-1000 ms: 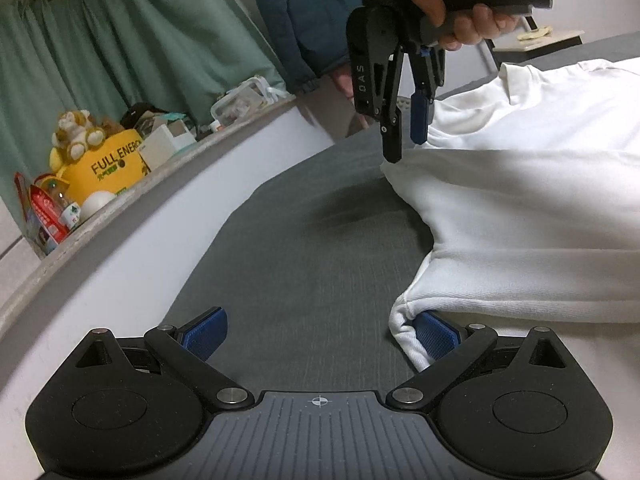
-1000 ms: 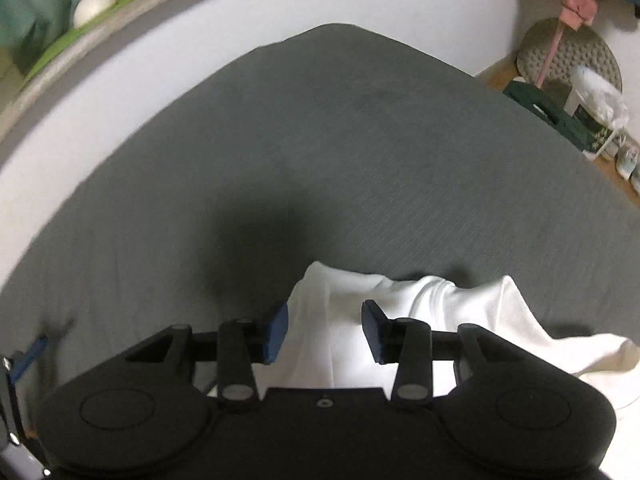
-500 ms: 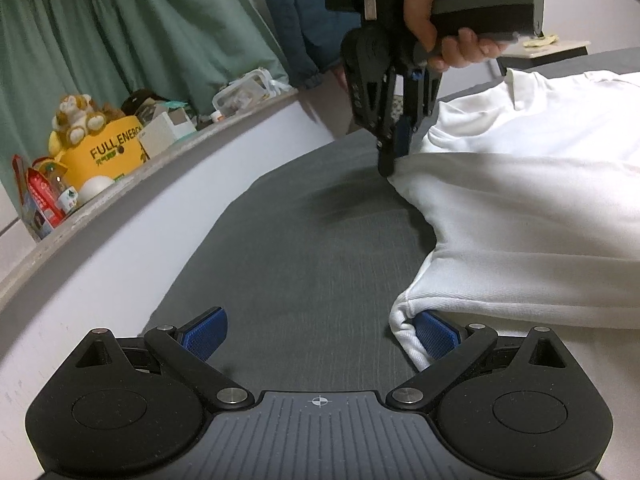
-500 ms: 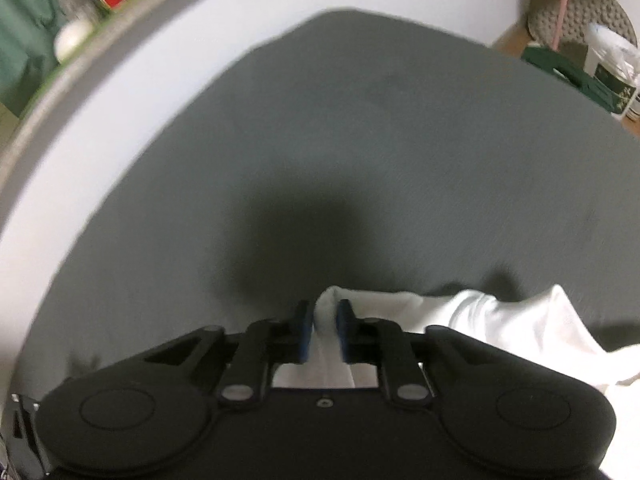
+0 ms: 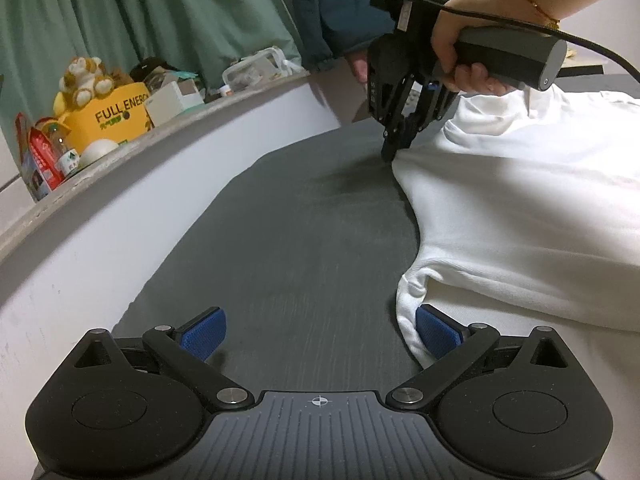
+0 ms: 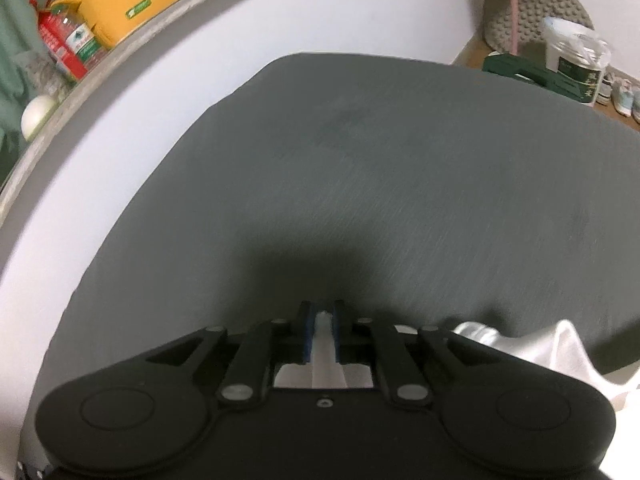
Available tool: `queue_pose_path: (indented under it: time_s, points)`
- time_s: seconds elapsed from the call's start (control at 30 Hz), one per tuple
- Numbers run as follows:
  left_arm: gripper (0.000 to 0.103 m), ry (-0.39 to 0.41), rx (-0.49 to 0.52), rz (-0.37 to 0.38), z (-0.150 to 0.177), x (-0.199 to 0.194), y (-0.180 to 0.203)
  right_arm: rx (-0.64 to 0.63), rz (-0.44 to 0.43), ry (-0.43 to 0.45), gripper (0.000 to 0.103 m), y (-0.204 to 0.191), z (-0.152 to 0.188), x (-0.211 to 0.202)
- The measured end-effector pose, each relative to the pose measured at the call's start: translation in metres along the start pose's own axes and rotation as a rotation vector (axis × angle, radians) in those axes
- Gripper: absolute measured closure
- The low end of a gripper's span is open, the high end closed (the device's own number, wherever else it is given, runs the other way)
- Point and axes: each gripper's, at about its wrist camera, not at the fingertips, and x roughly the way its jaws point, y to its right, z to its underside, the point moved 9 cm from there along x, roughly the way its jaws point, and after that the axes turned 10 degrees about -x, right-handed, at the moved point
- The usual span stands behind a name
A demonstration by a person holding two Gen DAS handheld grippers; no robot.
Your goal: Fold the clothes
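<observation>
Most of both views is taken up by a dark grey bed (image 5: 288,248), its sheet stretched flat, bordered by a pale curved wall with a grey ledge (image 5: 132,148) along the top. Across the right side of the bed lies a white garment (image 5: 520,208), spread out with its edge curving in toward the near corner.

On the ledge stand a yellow tub (image 5: 120,116) printed with "FULL ENER…", a plush toy (image 5: 82,80) on top of it, red packets (image 5: 38,156) and a white ball (image 5: 98,148); green curtains (image 5: 132,16) hang behind.

At the far edge of the garment, the right hand-held gripper (image 5: 394,148) points down, held by a hand (image 5: 460,52) on its grey handle. In the right wrist view its blue pads are pressed nearly together with a thin fold of white cloth pinched between them (image 6: 322,326).

Nearest the left wrist camera, the left hand-held gripper (image 5: 320,330) is spread wide just above the sheet. Its right blue pad (image 5: 436,330) touches the near corner of the garment, where the hem bunches around it; its left pad (image 5: 204,330) is over bare sheet, and nothing is gripped.
</observation>
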Motion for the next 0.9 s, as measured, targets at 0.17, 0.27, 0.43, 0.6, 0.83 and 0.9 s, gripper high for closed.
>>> queue_pose_path:
  time_s: [0.17, 0.27, 0.43, 0.6, 0.83, 0.9]
  points:
    - [0.001, -0.031, -0.02, 0.028, -0.002, -0.002, -0.003, 0.029, -0.057, 0.073, 0.062, 0.007, 0.042, -0.05]
    - [0.001, -0.009, -0.014, 0.021, -0.01, -0.009, -0.008, 0.046, -0.097, 0.12, 0.056, 0.013, 0.069, -0.081]
    - [0.0, 0.098, -0.153, -0.041, -0.034, -0.027, -0.04, 0.074, -0.163, 0.197, 0.054, 0.022, 0.114, -0.135]
    - [0.0, 0.162, -0.428, 0.087, -0.048, -0.04, -0.054, 0.179, -0.098, 0.293, 0.05, 0.073, 0.175, -0.212]
    - [0.0, 0.106, -0.511, 0.357, -0.056, -0.032, -0.002, 0.346, 0.294, 0.39, 0.039, 0.206, 0.262, -0.337]
    - [0.0, 0.088, -0.437, 0.365, -0.055, -0.028, 0.02, 0.42, 0.396, 0.417, 0.036, 0.244, 0.288, -0.368]
